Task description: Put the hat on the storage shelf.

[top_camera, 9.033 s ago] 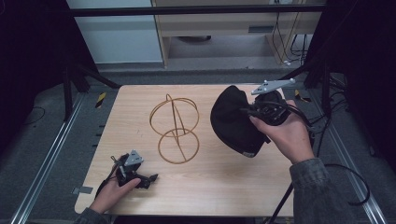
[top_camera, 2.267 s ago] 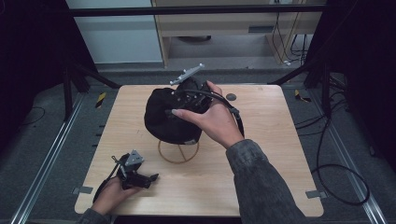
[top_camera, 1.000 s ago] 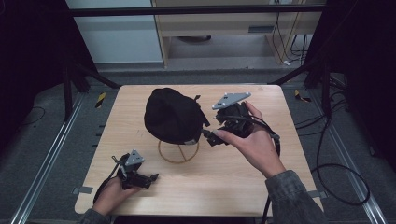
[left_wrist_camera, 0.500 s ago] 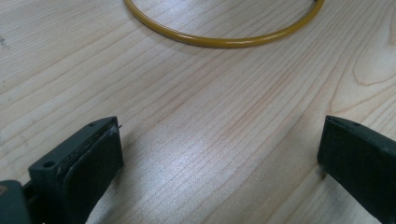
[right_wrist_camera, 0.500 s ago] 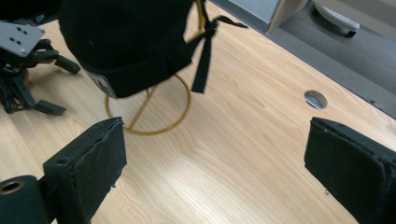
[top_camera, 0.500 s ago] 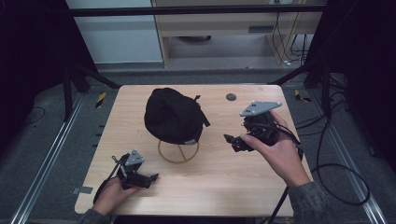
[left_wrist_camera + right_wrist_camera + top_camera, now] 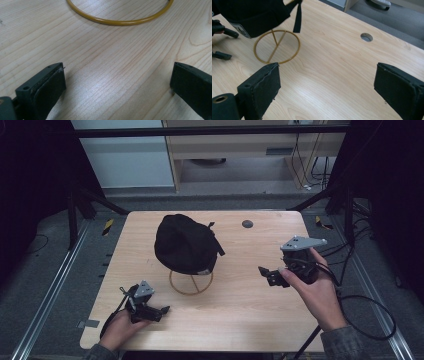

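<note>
Pale wood tabletop (image 7: 240, 315) carries a black cap (image 7: 185, 244) draped over the gold wire stand (image 7: 191, 282), so the hanging step looks done; next likely calls for parking both tools. Right tool (image 7: 270, 276), released and empty, has pulled back from the cap; left tool (image 7: 152, 311) stays spread near the front edge.

Black cap (image 7: 186, 244), once gripped in right tongs (image 7: 270, 275) at tabletop's right side, now sits on gold wire stand (image 7: 191, 281), covering its top. Right tongs let go, jaws wide apart, pulled back rightward, well apart from cap.
</note>
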The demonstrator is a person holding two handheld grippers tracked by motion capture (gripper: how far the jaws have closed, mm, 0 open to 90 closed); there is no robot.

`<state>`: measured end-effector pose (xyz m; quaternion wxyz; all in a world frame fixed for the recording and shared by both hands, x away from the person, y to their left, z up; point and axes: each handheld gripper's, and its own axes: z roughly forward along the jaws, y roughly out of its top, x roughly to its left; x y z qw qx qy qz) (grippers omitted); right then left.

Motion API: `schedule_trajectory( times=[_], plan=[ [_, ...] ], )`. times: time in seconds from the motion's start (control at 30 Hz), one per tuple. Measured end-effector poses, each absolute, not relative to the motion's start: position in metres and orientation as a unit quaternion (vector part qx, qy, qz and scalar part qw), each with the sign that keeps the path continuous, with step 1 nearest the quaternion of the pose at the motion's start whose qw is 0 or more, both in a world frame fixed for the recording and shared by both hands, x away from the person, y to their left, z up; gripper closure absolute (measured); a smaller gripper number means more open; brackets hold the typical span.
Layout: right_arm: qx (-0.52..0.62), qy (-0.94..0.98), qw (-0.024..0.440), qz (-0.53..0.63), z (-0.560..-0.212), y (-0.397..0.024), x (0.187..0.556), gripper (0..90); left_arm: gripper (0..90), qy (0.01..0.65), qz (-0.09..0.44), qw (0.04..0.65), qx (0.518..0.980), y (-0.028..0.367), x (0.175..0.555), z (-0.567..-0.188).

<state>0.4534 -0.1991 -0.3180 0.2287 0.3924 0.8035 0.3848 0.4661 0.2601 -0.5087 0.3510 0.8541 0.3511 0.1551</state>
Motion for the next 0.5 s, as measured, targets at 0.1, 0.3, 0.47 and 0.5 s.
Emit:
schedule_trajectory(
  times=[0.1, 0.3, 0.47, 0.5],
  plan=[
    [0.398, 0.801, 0.237, 0.38, -0.324, -0.206, 0.45, 11.6, 0.0, 0.351, 0.155, 0.351, 0.854, 0.26, 0.466, -0.509],
    [0.397, 0.802, 0.244, 0.374, -0.335, -0.212, 0.445, 11.7, 0.0, 0.351, 0.155, 0.351, 0.854, 0.26, 0.466, -0.509],
    [0.401, 0.805, 0.241, 0.366, -0.348, -0.214, 0.444, 11.7, 0.0, 0.351, 0.155, 0.351, 0.854, 0.26, 0.466, -0.509],
    [0.403, 0.805, 0.239, 0.365, -0.351, -0.214, 0.444, 11.7, 0.0, 0.351, 0.155, 0.351, 0.854, 0.26, 0.466, -0.509]
  ],
)
